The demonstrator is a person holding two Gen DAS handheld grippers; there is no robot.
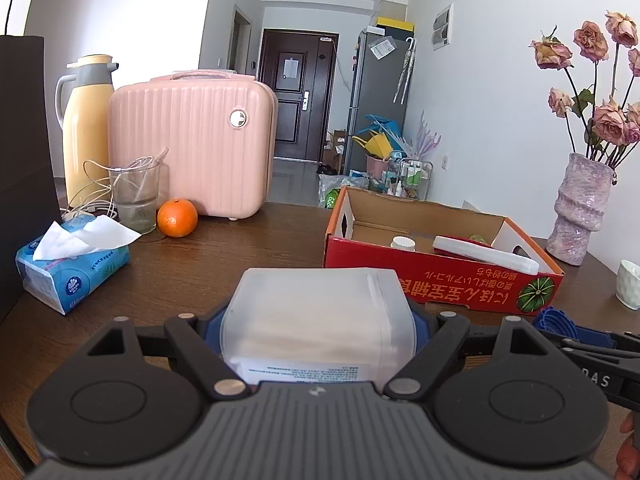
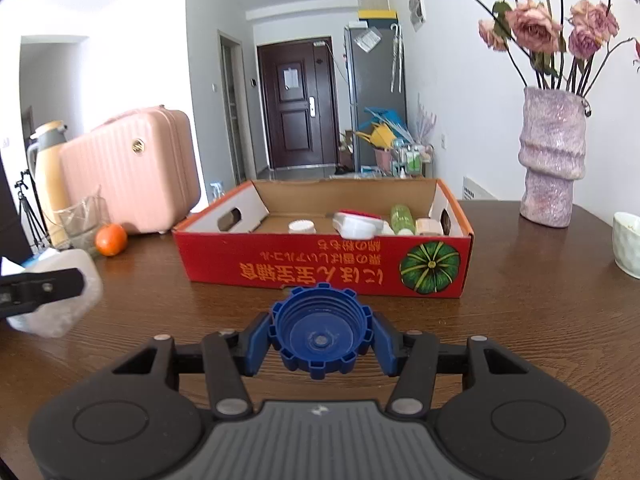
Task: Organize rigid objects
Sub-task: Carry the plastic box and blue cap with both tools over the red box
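My left gripper (image 1: 318, 332) is shut on a translucent white plastic container (image 1: 316, 312), held just above the brown table (image 1: 240, 256). My right gripper (image 2: 322, 340) is shut on a blue ridged lid (image 2: 322, 330), inner side facing the camera, a little above the table in front of the red cardboard box (image 2: 320, 268). The lid (image 1: 556, 322) also shows at the right of the left wrist view. In the right wrist view the container (image 2: 60, 300) appears at the far left. Inside the box lie a white-capped bottle (image 2: 302, 227), a white flat case (image 2: 356, 224) and a green bottle (image 2: 402, 218).
A pink hard case (image 1: 192, 144), yellow thermos (image 1: 86, 128), glass with a cable (image 1: 134, 196), orange (image 1: 177, 218) and tissue pack (image 1: 72, 268) stand at the left. A vase of roses (image 2: 552, 160) and a white cup (image 2: 628, 242) stand at the right.
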